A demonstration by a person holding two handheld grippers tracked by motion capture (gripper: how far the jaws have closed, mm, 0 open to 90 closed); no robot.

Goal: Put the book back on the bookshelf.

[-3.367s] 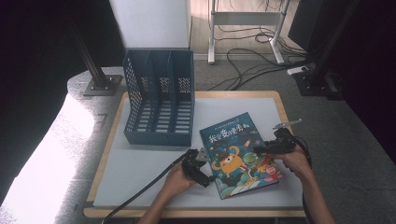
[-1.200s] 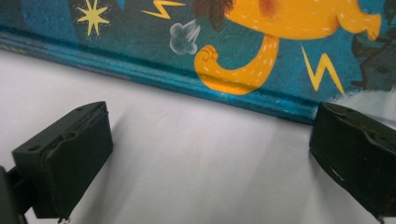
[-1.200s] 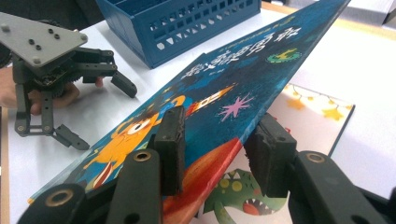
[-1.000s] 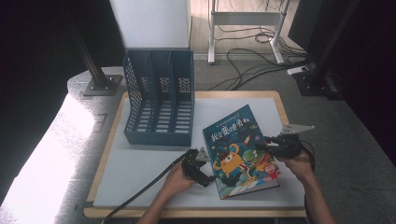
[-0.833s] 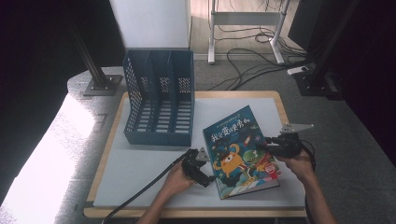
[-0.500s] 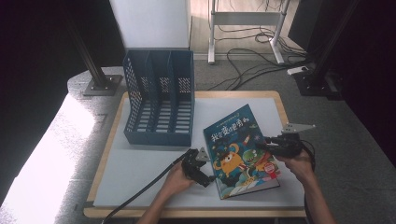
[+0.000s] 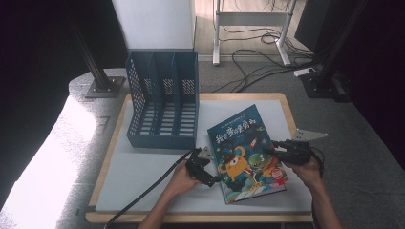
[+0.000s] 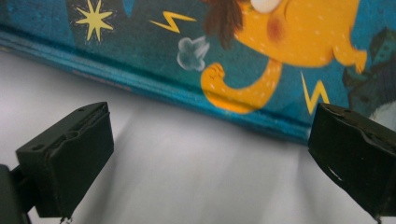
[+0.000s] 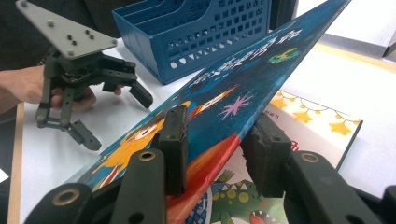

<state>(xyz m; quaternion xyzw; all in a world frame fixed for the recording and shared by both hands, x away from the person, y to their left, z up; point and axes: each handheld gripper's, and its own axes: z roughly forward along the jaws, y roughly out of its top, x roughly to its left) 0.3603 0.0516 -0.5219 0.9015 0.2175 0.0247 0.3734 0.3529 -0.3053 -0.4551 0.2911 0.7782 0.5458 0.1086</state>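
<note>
Bench point(image 7: 143, 176) with white top carried everything. Blue file rack point(image 7: 162, 102) lay at back left, well apart from both hands. Picture book point(image 7: 246, 152) lay at front right of bench, its front cover point(image 9: 243, 79) lifted at a slant off the page beneath. Right gripper point(image 7: 274, 149) at book's right edge, fingers point(image 9: 175, 140) closed on that raised cover. Left gripper point(image 7: 207, 171) just beside book's left edge, fingers point(image 8: 70, 154) spread wide, nothing between.

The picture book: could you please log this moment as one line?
right gripper: shut on picture book cover, lifted | left gripper: open beside book's edge | file rack: empty
</note>
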